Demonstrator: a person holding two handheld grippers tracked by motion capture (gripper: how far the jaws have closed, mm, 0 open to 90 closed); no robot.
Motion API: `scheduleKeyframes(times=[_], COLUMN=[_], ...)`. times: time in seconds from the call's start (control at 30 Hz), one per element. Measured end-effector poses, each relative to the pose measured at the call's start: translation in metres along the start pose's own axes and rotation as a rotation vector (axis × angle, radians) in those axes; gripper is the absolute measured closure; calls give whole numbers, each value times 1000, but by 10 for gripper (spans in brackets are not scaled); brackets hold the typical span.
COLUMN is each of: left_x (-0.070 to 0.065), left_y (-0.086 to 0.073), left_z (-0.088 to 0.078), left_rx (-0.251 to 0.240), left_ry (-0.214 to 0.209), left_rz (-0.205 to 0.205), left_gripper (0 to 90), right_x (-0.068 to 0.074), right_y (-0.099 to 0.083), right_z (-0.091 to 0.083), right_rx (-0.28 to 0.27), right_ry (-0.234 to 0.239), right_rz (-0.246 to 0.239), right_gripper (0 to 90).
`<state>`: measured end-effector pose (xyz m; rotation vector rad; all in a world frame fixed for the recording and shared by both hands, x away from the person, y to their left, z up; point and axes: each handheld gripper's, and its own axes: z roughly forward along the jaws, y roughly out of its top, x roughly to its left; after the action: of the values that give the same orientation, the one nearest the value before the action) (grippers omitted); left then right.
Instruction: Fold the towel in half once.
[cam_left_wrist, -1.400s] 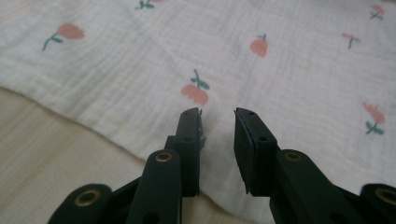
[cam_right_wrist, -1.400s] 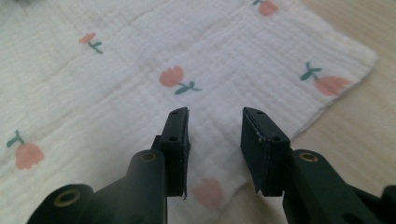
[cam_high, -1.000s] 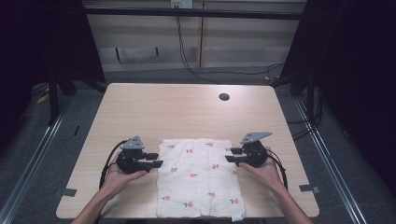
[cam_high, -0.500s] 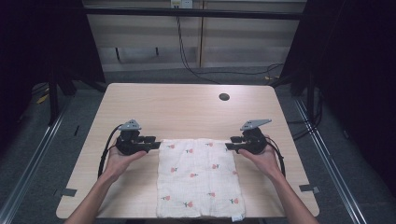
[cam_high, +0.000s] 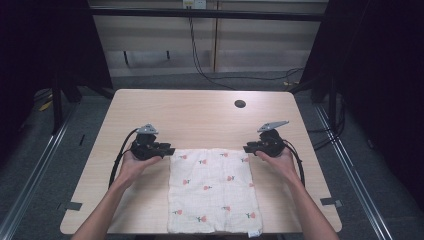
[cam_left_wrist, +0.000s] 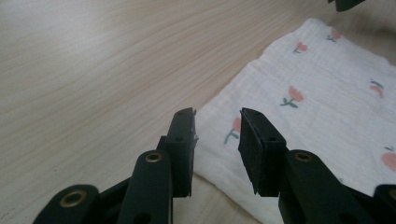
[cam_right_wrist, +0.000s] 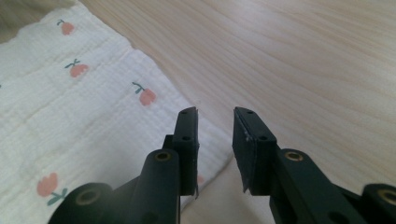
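Note:
A white cloth (cam_high: 212, 190) printed with small red flowers lies flat on the near half of the wooden table (cam_high: 200, 115). My left gripper (cam_high: 167, 149) rests at the cloth's far left corner, jaws pointing right. My right gripper (cam_high: 248, 148) rests at the far right corner, jaws pointing left. In the left gripper view the left gripper (cam_left_wrist: 217, 114) stands open, its jaws just having been closing, with the cloth (cam_left_wrist: 327, 93) edge lying in the gap, unpressed. In the right gripper view the right gripper (cam_right_wrist: 215, 112) is also open and has been closing, over the cloth (cam_right_wrist: 70, 107) corner.
A dark round hole (cam_high: 240, 104) sits in the far right part of the tabletop. The cloth's near edge with a small tag (cam_high: 254, 233) reaches the table's front edge. Bare wood spreads beyond the cloth. Cables run on the floor behind the table.
Both hands slid away from the person along the cloth's side edges, up to its far corners. The cloth has not shifted.

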<state>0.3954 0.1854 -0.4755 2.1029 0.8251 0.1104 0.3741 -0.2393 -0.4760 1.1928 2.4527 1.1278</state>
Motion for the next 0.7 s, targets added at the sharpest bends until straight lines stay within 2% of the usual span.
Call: scheduleKeyframes(times=[0.1,0.13,0.3,0.47,0.53,0.63,0.7], left_x=[4,6,10,11,11,11,11], left_y=[-2,-5,-7,-8,-7,-7,-8], left_z=[3,6,10,14,15,15,16], left_rx=[12,24,31,36,43,42,45], left_ry=[2,6,14,9,29,29,22], left_rz=[-12,-14,-28,-32,-20,-16,-27], left_gripper=[638,633,621,607,595,594,590], right_x=[-2,-4,-7,-5,-5,-4,-1], right_y=[-1,-4,-6,-4,-6,-9,-8], right_z=[5,8,10,19,25,27,29], right_rx=[6,9,7,13,24,30,38], right_ry=[-1,5,4,5,6,7,4], right_rz=[3,17,30,24,9,16,-5], right_gripper=[698,692,682,665,670,670,681])
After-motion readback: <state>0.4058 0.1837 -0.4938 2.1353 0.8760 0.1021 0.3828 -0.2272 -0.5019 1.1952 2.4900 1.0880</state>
